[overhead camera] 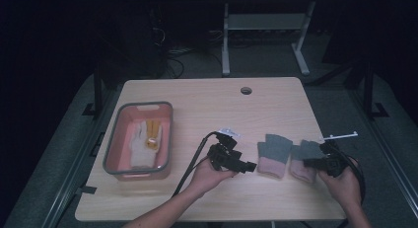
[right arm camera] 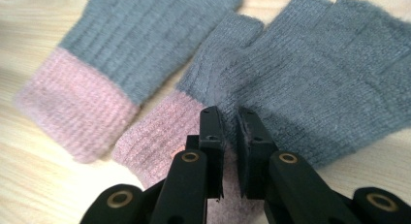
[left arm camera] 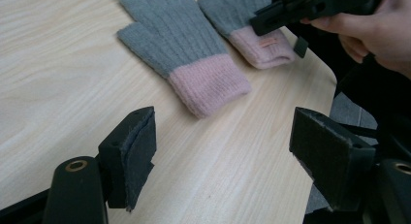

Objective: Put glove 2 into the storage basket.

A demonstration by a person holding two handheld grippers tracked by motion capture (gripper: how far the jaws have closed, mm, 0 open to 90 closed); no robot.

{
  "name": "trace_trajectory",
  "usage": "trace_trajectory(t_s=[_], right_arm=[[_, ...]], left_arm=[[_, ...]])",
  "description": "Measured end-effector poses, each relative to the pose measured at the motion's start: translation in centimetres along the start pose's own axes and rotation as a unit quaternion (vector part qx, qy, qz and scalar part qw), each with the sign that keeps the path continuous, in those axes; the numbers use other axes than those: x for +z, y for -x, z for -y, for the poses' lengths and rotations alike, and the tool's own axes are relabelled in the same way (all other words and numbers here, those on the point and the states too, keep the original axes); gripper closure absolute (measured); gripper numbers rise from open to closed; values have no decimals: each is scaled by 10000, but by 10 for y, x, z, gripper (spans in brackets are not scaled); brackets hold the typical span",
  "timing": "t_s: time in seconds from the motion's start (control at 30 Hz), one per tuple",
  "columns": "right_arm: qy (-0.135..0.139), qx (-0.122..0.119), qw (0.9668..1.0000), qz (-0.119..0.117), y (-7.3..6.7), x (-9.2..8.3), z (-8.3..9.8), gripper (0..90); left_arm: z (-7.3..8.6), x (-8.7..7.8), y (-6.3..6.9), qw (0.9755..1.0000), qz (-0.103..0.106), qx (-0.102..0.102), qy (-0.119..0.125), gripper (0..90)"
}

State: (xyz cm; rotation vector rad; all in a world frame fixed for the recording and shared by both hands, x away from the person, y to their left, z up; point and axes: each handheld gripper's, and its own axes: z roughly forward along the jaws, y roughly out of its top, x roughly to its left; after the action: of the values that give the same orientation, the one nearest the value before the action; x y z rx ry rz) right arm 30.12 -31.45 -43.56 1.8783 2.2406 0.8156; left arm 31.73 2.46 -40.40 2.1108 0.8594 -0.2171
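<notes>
Two grey knit gloves with pink cuffs lie side by side on the wooden table (overhead camera: 197, 109), right of centre. My right gripper (overhead camera: 306, 163) rests on the right glove (overhead camera: 298, 171). In the right gripper view its jaws (right arm camera: 229, 112) are shut on that glove (right arm camera: 315, 73), pinching the knit where cuff meets grey. The left glove (right arm camera: 121, 49) lies flat beside it, untouched. My left gripper (overhead camera: 249, 166) sits low just left of the left glove (overhead camera: 273, 151). Its jaws (left arm camera: 223, 132) are wide open over bare wood, with the left glove (left arm camera: 179, 44) ahead of them.
A pink basin with a grey rim (overhead camera: 111, 149) stands at the table's left and holds a white and yellow glove (overhead camera: 143, 141). A round cable hole (overhead camera: 246, 90) lies near the far edge. The table's right edge runs close beside the right glove.
</notes>
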Motion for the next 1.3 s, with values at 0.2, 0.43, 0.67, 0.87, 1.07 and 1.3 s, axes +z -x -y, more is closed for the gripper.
trace_trajectory(t_s=[0.2, 0.43, 0.67, 0.87, 1.07, 1.3], right_arm=[[178, -78, 9998, -87, -8, -12, -9, 822], [201, -265, 9991, -247, -27, -12, -22, 822], [137, -304, 9984, -462, -47, -2, -33, 821], [15, -432, 9978, -511, -63, 12, -38, 820], [-56, -491, 9975, -510, -72, 21, -42, 818], [-159, -419, 9978, -489, -70, 31, -40, 807]], left_arm=[[-1, -4, -1, 10000, -41, 8, 26, 250], [-1, -9, -4, 10000, -75, -15, 59, 250], [0, -9, -6, 9999, -82, -43, 46, 250], [-1, -8, -7, 10000, -55, -61, 21, 256], [0, -6, -8, 9999, -101, -74, 8, 254], [-1, -5, -10, 9999, -65, -121, 29, 260]])
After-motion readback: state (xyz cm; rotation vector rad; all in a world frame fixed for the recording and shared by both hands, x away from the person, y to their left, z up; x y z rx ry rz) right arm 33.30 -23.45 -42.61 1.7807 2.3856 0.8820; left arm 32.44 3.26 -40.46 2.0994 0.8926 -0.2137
